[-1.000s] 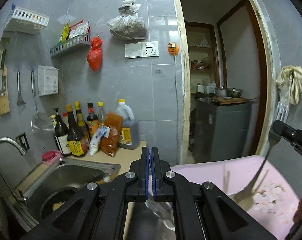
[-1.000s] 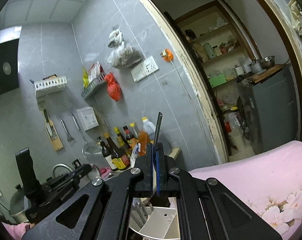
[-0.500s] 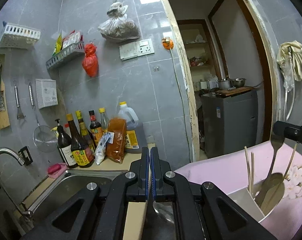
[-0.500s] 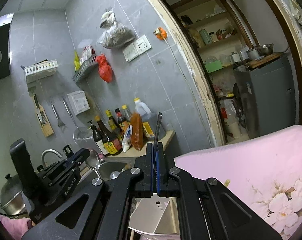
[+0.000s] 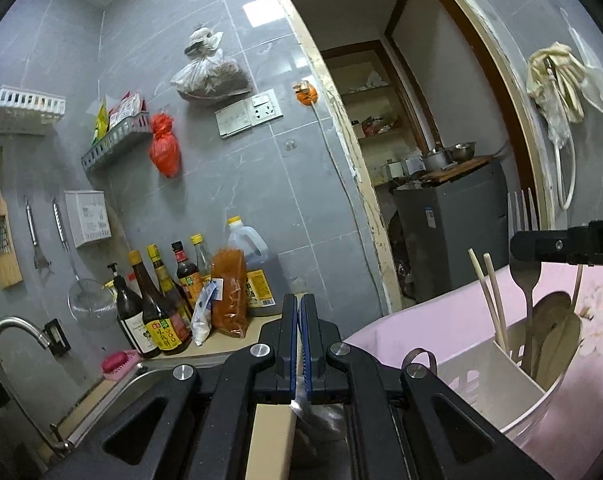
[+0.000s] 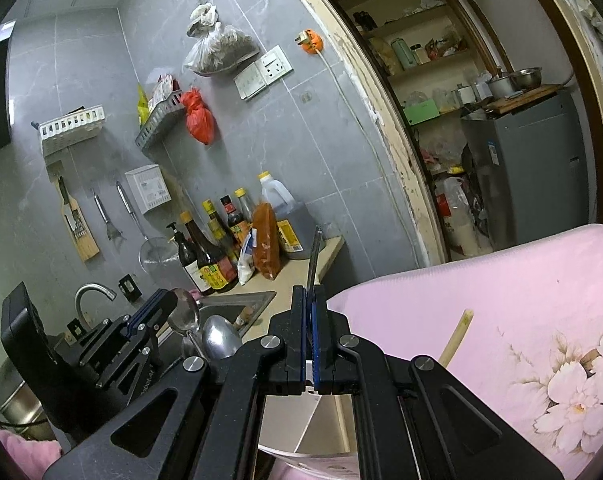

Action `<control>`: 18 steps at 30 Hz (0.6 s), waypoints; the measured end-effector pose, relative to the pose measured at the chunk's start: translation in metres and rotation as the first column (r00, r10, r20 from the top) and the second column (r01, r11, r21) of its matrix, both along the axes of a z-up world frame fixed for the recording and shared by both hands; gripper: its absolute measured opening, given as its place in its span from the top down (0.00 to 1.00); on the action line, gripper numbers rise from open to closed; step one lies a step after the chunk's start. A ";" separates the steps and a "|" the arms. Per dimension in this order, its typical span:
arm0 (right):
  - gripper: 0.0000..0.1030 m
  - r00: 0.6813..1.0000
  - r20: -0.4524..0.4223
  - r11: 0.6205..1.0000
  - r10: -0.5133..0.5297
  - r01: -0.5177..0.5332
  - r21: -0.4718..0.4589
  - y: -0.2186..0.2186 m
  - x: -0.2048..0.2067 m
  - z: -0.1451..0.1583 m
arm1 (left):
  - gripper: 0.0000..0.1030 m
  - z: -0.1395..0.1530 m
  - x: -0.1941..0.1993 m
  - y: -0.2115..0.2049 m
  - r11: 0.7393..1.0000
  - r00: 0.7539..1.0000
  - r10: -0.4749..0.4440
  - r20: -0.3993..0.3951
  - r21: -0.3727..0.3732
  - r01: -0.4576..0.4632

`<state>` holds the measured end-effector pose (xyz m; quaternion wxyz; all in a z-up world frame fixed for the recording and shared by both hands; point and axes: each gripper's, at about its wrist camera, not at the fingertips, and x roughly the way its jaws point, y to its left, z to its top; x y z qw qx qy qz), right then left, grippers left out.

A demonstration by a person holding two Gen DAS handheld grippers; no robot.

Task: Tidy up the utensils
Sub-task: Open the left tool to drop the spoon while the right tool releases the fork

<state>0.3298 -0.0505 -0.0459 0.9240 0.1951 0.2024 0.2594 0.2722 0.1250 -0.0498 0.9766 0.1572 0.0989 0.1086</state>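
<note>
Lowering: two utensils are being carried toward the white divided holder (image 5: 513, 376), each pinched in its own gripper.
Step in hand: the drop-off of a fork and a spoon is judged to be under way, with neither yet released.
Right gripper (image 6: 311, 344): its fingers are clamped together on the thin handle of the fork (image 5: 524, 280); in the left wrist view the tines are seen pointing up, and the lower end appears to be already inside the holder's far right compartment.
Left gripper (image 5: 299, 346): its fingers are pressed together on a spoon (image 6: 185, 314), whose bowl stands up at the fingertips in the right wrist view.
Holder contents: chopsticks (image 5: 489, 296) and wooden spoons (image 5: 557, 332) are already stood in it.
Holder place: it sits on the pink floral cloth (image 6: 501, 292), right of the sink (image 6: 237, 308), just below the right gripper.
Poor view: whether the fork's end touches the holder floor cannot be told.
Next move, right: the fingers would need to be parted only once the fork is leaned among the other utensils.
Next move, left: the spoon would have to be brought rightward over a free compartment and tipped handle-down.
</note>
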 end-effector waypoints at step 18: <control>0.97 0.999 -0.019 0.999 0.027 -0.028 -0.045 0.003 -0.005 -0.003 | 0.96 -0.015 0.002 0.002 0.982 0.982 -0.122 -0.143 -0.165 0.098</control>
